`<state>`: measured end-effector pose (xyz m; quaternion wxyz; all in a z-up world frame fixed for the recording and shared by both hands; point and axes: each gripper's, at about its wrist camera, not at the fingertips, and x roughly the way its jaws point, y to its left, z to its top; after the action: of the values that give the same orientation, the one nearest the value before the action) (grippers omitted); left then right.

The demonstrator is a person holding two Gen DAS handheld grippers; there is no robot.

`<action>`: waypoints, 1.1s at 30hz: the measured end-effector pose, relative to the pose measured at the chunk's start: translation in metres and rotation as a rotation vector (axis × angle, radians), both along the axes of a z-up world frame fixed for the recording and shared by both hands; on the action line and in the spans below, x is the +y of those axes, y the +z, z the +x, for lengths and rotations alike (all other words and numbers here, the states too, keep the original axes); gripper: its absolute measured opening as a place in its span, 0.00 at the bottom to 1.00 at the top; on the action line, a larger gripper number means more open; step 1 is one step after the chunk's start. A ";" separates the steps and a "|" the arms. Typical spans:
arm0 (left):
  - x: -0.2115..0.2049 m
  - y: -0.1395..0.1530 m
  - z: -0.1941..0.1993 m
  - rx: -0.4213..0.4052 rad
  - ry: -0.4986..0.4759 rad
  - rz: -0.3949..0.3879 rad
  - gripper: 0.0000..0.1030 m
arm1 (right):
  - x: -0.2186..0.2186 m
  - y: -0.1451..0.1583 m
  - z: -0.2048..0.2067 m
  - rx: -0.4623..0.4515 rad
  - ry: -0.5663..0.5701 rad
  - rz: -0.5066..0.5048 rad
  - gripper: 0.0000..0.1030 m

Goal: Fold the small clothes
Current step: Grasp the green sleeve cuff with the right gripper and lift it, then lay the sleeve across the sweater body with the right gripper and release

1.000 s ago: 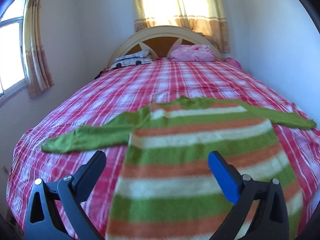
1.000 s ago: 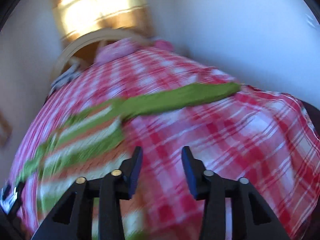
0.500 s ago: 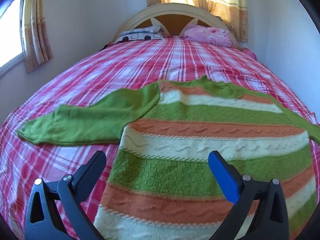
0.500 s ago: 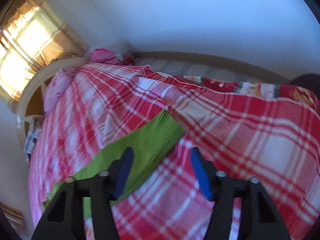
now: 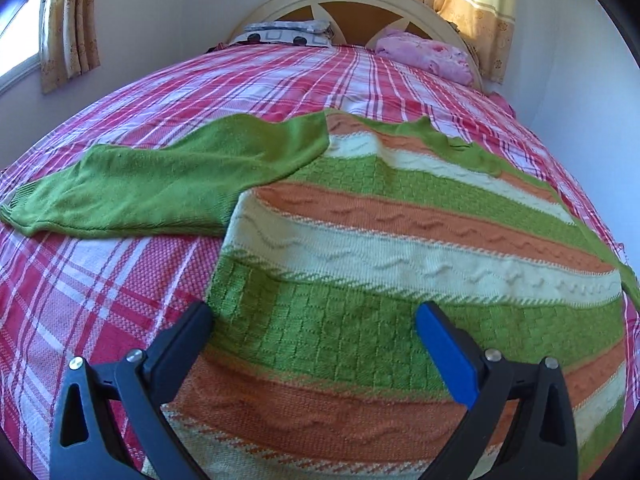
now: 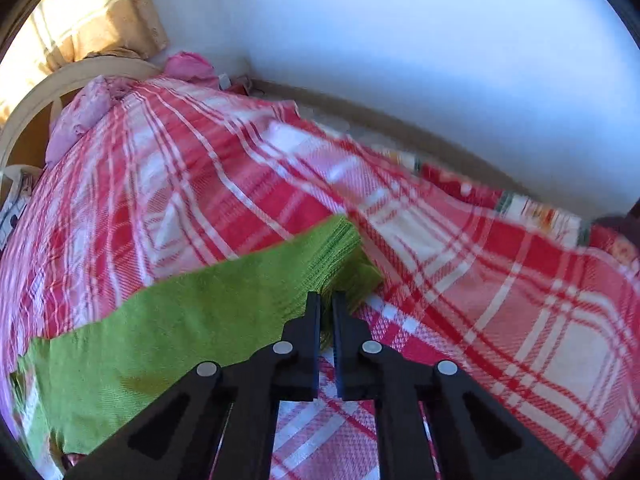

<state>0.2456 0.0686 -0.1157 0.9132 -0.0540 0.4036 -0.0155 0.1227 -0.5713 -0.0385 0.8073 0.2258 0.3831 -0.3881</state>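
**Right hand-held gripper pinches a green sleeve cuff; left one spread over the striped sweater**

In the right wrist view, the right hand-held gripper [image 6: 326, 300] sits at lower centre with its 2 black jaws pressed together on the ribbed cuff of the plain green knitted sleeve [image 6: 192, 320]. The cuff bunches just above the fingertips, and the rest of the sleeve runs off toward the lower left of the frame, lying on the red, pink and white checked bed cover [image 6: 480, 300]. A white wall fills the upper right, and a pink pillow [image 6: 80, 108] lies at the upper left beside the curved cream headboard [image 6: 60, 80].

In the left wrist view, the left hand-held gripper [image 5: 314, 320] is spread wide at the bottom of the frame, 1 black finger at lower left and 1 blue-padded finger at lower right. Between and beyond them lies the small knitted sweater with green, orange and cream stripes [image 5: 400, 240], flat on the bed cover in the centre and right of the frame. Its other green sleeve [image 5: 160, 184] stretches out toward the left edge. No pad visibly presses on the knit. Yellow curtains [image 5: 472, 0] hang at the upper right.
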 end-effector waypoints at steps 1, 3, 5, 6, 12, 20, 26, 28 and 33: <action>0.000 0.000 -0.001 0.000 0.000 0.000 1.00 | 0.011 0.011 0.002 0.002 0.024 -0.035 0.04; -0.001 0.000 0.000 -0.002 0.000 -0.005 1.00 | 0.037 0.033 0.010 -0.005 0.085 -0.096 0.04; 0.000 0.000 -0.001 -0.006 -0.001 -0.012 1.00 | 0.069 0.055 0.019 -0.021 0.155 -0.151 0.04; 0.000 0.000 -0.001 -0.009 -0.002 -0.017 1.00 | 0.089 0.067 0.024 -0.026 0.194 -0.180 0.04; 0.012 0.002 -0.005 -0.044 -0.006 -0.103 1.00 | 0.232 0.114 0.063 -0.112 0.493 -0.246 0.04; 0.018 0.002 -0.006 -0.070 -0.006 -0.155 1.00 | 0.414 0.081 0.119 -0.173 0.847 -0.123 0.04; 0.022 0.002 -0.007 -0.082 -0.009 -0.179 1.00 | 0.498 0.017 0.154 -0.111 0.955 -0.073 0.04; 0.023 0.002 -0.008 -0.085 -0.009 -0.181 1.00 | 0.511 0.000 0.159 -0.090 0.979 -0.065 0.04; 0.025 0.002 -0.010 -0.095 -0.008 -0.199 1.00 | 0.518 -0.027 0.170 -0.098 1.030 0.000 0.07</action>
<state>0.2352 0.0934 -0.1141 0.9213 -0.1421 0.3566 -0.0616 0.2923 -0.0538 -0.0655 0.9106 0.0258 0.4065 0.0707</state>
